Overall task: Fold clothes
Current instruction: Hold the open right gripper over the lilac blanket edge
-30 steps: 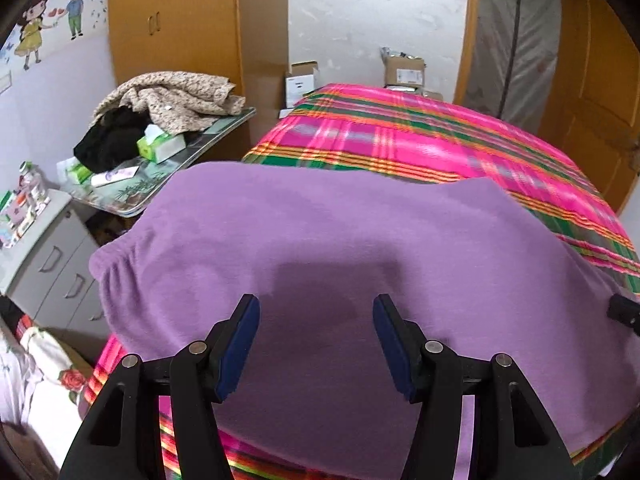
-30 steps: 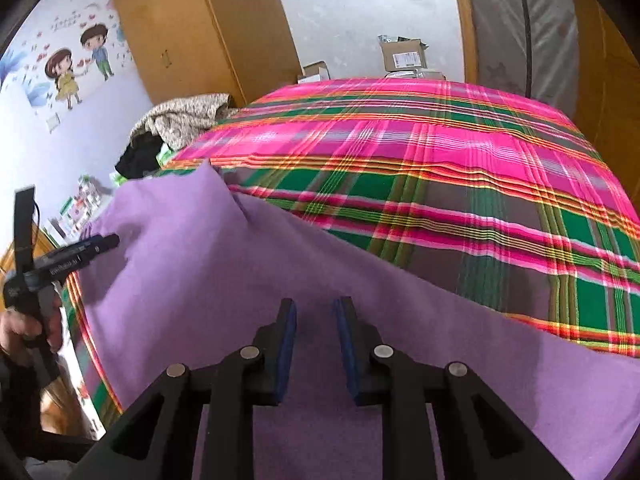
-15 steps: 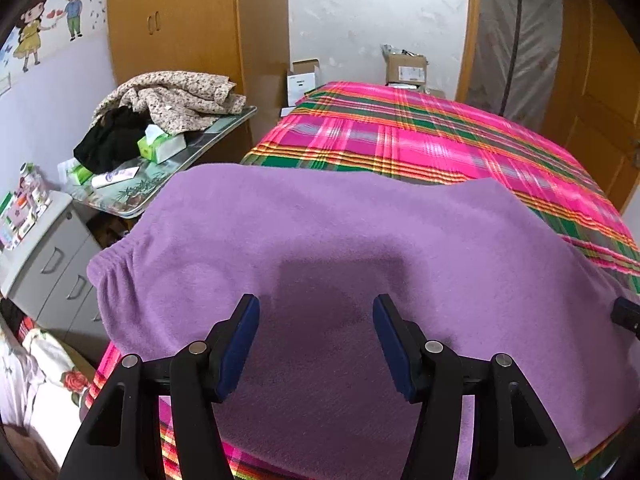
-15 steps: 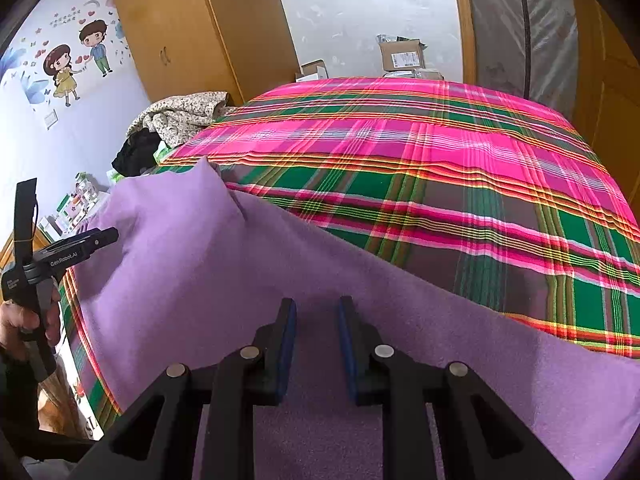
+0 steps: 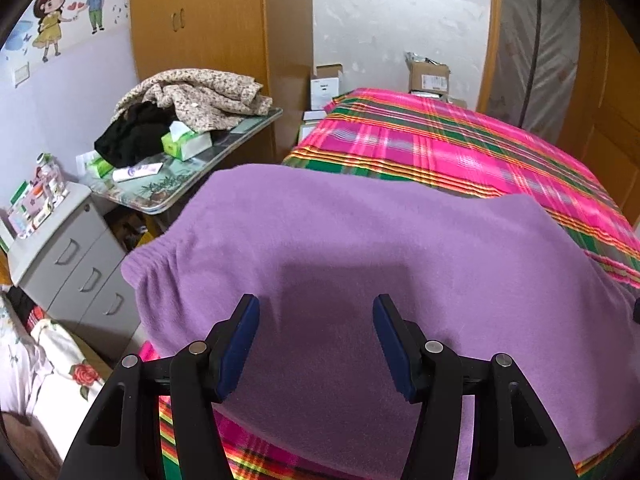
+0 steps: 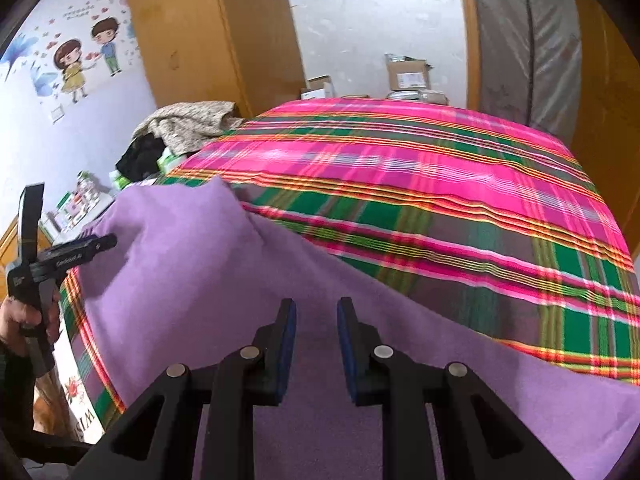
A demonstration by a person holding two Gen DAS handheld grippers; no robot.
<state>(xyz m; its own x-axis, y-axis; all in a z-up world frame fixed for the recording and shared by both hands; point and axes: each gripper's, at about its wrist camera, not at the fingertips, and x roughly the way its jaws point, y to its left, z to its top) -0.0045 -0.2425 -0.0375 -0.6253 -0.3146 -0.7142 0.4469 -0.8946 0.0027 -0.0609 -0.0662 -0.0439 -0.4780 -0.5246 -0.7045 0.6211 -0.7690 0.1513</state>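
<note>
A plain purple fleece garment [image 5: 360, 264] lay spread flat on the near end of the plaid bed [image 5: 460, 148], its gathered edge overhanging the bed's left side. Above it, the left tool [image 5: 316, 334] stood wide open and empty. The right tool [image 6: 317, 334] was narrowly parted, gripping nothing.

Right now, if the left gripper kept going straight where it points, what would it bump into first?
Most likely the purple garment spread on the plaid bed. The left gripper points down at it, jaws open, nothing between them; how close is unclear.

We see the garment [image 5: 360, 264] spread on the bed [image 5: 460, 148] ahead of both fingers; side table [image 5: 160, 196] left, boxes [image 5: 428, 76] behind.
</note>
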